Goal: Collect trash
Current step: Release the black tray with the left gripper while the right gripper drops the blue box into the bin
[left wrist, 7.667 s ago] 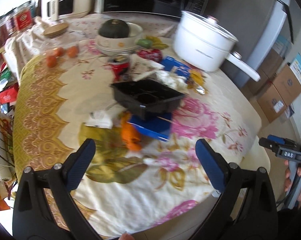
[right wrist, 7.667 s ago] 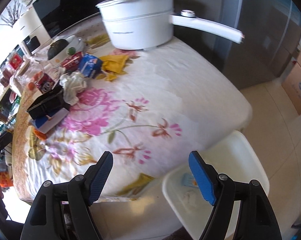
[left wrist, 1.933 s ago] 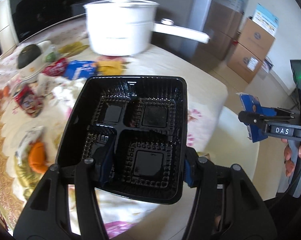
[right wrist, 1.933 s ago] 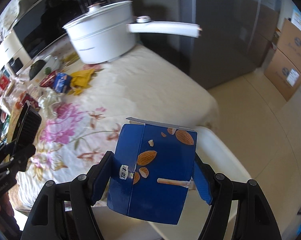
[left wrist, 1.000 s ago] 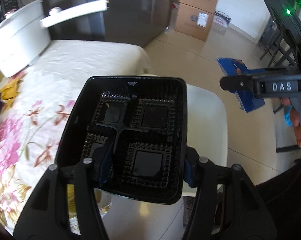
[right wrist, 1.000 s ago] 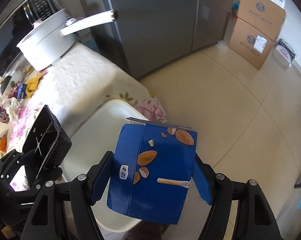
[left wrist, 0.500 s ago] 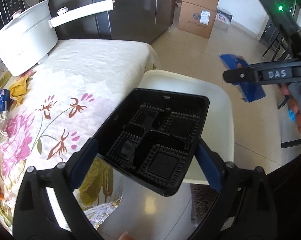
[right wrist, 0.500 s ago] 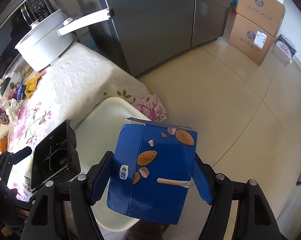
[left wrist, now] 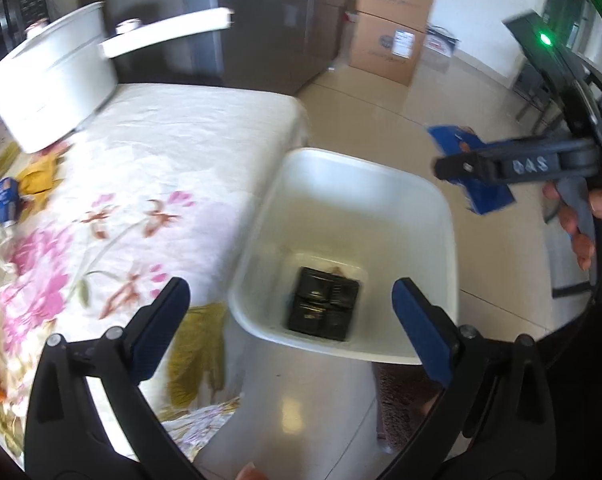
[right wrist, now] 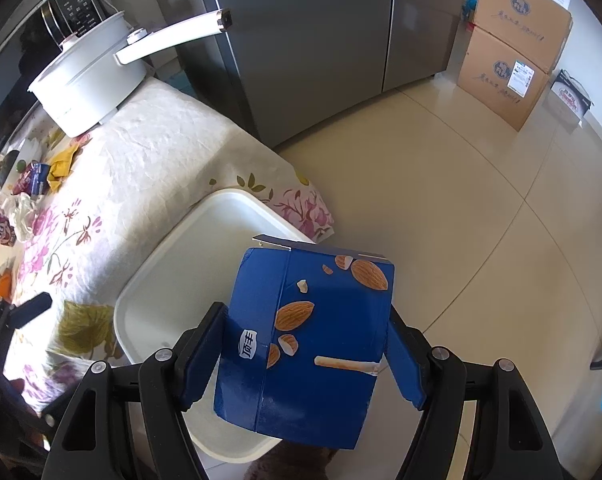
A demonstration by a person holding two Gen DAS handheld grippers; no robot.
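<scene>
A black plastic tray (left wrist: 323, 305) lies at the bottom of the white bin (left wrist: 417, 200) beside the table. My left gripper (left wrist: 291, 310) is open and empty above the bin's near rim. My right gripper (right wrist: 305, 354) is shut on a blue almond snack box (right wrist: 305, 344) and holds it over the bin's (right wrist: 205, 248) floor-side edge. The box also shows in the left wrist view (left wrist: 481, 192), to the right of the bin.
The table with a floral cloth (left wrist: 149, 184) stands left of the bin, with a white pot (left wrist: 49, 76) and loose wrappers (right wrist: 33, 178) on its far side. A grey fridge (right wrist: 313, 40) and cardboard boxes (right wrist: 513, 60) stand beyond on the tiled floor.
My left gripper has opened and the black tray has dropped from it into the bin. My right gripper still holds the blue box in nearly the same place.
</scene>
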